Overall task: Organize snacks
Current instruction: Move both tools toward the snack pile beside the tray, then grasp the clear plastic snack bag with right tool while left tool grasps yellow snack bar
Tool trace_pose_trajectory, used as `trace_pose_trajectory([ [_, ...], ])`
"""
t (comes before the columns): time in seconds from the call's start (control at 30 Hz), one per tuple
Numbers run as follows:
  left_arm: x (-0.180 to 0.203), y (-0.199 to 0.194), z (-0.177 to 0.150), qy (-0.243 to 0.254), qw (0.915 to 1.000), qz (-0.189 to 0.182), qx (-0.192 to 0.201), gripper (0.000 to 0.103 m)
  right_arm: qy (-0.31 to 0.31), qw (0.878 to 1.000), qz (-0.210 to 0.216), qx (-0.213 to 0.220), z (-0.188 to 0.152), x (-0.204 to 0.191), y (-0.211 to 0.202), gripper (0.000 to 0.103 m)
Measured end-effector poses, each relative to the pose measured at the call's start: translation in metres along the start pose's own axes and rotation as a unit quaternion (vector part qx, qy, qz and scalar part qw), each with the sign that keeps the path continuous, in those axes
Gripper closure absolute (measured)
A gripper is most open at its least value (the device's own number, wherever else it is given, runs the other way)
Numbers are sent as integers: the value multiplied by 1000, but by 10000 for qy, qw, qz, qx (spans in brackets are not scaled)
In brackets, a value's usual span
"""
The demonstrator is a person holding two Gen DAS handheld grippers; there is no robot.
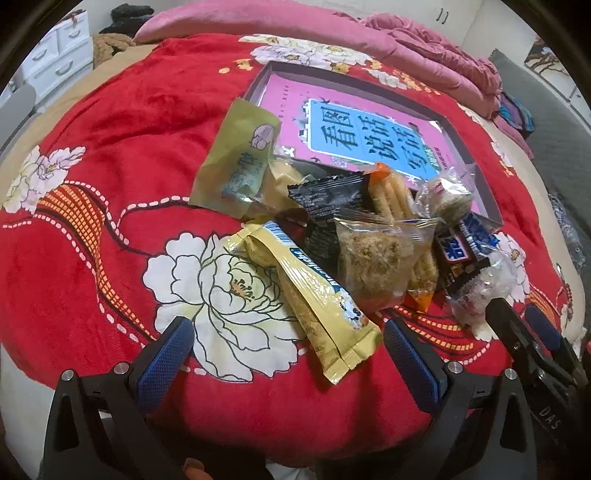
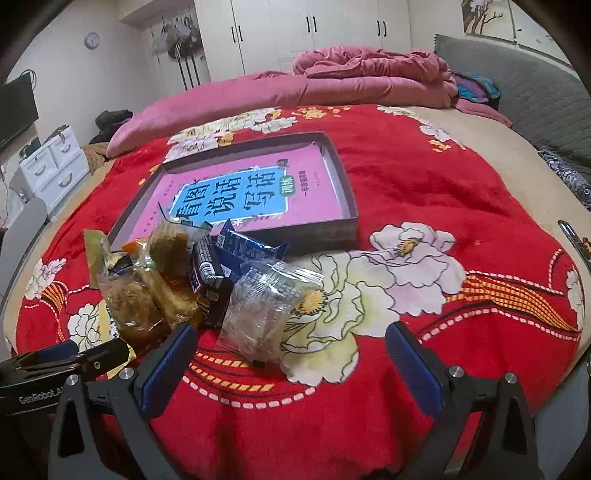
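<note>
A heap of wrapped snacks lies on the red flowered blanket (image 1: 110,155). In the left wrist view a long yellow packet (image 1: 317,299) lies nearest, just ahead of my open left gripper (image 1: 291,354). Behind it sit a clear bag of meat-floss cake (image 1: 376,258), a black packet (image 1: 325,199), a green packet (image 1: 236,162) and a dark blue bar (image 1: 461,243). A shallow grey box (image 1: 476,162) with a pink book inside stands beyond. My right gripper (image 2: 291,354) is open; a clear wrapped snack (image 2: 262,310) lies just ahead between its fingers, not gripped.
A pink quilt (image 2: 369,77) is bunched at the far side of the bed. White drawers (image 2: 51,166) stand at the left, wardrobes (image 2: 314,33) behind, and a grey padded headboard (image 2: 546,103) at the right. The box (image 2: 347,195) sits mid-bed beyond the heap.
</note>
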State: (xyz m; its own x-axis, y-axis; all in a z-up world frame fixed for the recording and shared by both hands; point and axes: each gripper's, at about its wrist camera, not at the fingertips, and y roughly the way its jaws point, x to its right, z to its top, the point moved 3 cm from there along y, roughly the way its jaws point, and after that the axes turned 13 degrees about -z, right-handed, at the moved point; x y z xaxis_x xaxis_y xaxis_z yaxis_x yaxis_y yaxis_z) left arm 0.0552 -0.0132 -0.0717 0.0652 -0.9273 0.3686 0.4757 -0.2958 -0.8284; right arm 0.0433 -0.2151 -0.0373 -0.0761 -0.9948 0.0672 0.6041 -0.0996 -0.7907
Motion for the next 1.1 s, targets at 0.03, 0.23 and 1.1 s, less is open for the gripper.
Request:
trace_pose_trajectory([
  [0.03,-1,1,1,-12,10000,2,-15,1,-30,10000,-6,-19,0,-2,2,1],
  [0.23,-10,4,5,-155,9999,19,-34,1,-42,9999,-17,-165,3,-4,15,11],
  [1.1,-25,6,17,-237,9996,105,109,31,292,9960,733,-414,4,4,27,64],
])
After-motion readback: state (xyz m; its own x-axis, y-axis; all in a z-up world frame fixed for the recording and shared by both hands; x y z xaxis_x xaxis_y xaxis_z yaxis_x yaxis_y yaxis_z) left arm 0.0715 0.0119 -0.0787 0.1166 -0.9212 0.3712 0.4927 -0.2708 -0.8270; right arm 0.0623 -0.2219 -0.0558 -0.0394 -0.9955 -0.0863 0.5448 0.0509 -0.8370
